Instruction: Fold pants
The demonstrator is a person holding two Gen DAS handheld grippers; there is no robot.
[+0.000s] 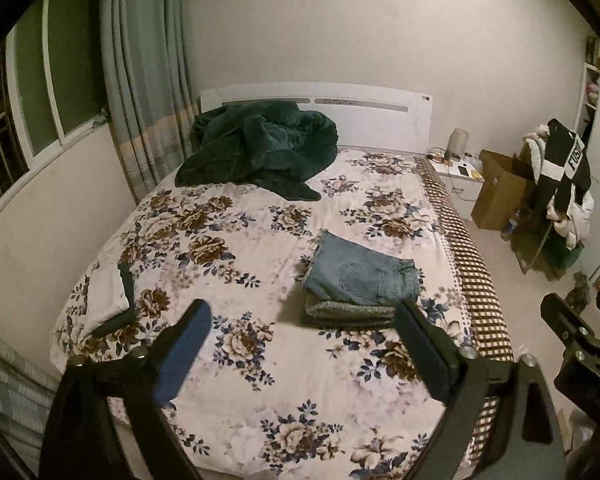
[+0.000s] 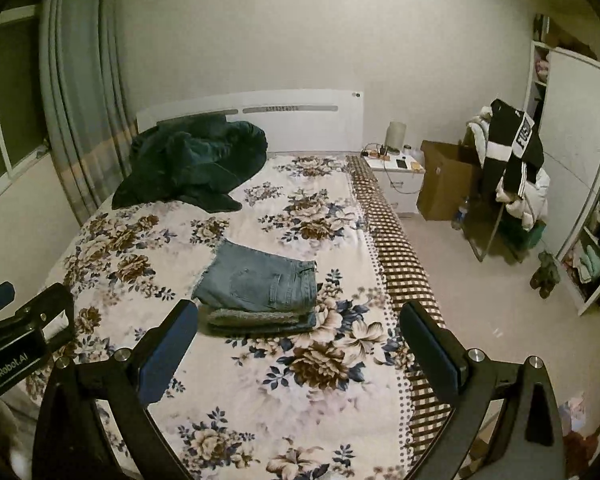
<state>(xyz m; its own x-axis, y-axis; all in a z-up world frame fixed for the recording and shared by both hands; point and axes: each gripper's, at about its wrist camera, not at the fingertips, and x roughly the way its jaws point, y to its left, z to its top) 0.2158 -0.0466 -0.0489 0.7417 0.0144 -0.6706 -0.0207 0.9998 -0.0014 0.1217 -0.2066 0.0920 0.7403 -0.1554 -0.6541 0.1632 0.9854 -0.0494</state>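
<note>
Pants (image 1: 362, 276) folded on floral bed (image 1: 239, 240)

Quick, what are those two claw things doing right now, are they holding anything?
Left gripper: open, holding nothing, above the bed.
Right gripper: open, holding nothing; the folded jeans lie untouched ahead of it.

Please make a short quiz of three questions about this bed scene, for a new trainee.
1. True or false: the left gripper is shut on the folded jeans.
2. What lies under the folded jeans?
A. grey folded garment
B. pillow
C. cardboard box
3. Fill in: the crumpled dark green blanket lies near the white ____.

Key: 1 false, both the left gripper and the right gripper are open and hold nothing; 2 A; 3 headboard.
</note>
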